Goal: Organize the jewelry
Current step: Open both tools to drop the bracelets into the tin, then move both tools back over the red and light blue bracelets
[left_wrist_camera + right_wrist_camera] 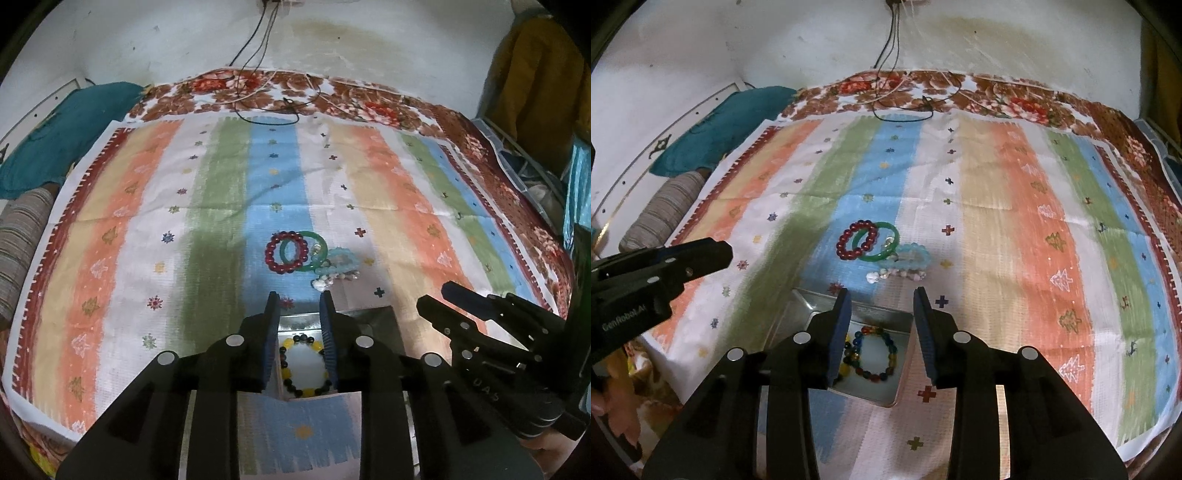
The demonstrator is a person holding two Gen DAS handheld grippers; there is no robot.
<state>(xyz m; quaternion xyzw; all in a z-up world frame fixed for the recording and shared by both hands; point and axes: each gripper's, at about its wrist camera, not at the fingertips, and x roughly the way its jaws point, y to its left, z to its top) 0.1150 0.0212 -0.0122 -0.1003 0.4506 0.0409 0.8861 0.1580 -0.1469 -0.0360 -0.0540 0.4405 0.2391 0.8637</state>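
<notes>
Metal tin (886,319), rectangular and open-topped, sits nearest on the striped cloth (997,221) — judged the collecting box, since two bead bracelets already lie in it: a black-and-yellow bracelet (291,384) and a multicoloured bracelet (877,354). Both tools hover above it. The left gripper (298,306) has its jaws moderately apart and grips nothing; the right gripper (881,301) likewise, wide and empty. Just beyond the tin lies the unsorted cluster, pieces overlapping: one shell-and-bead strand (895,274), one pale blue bracelet (908,256), one green bangle (877,242), one dark red bead bracelet (857,240) — four still to sort. Farthest, cables (905,99) trail from the wall.
</notes>
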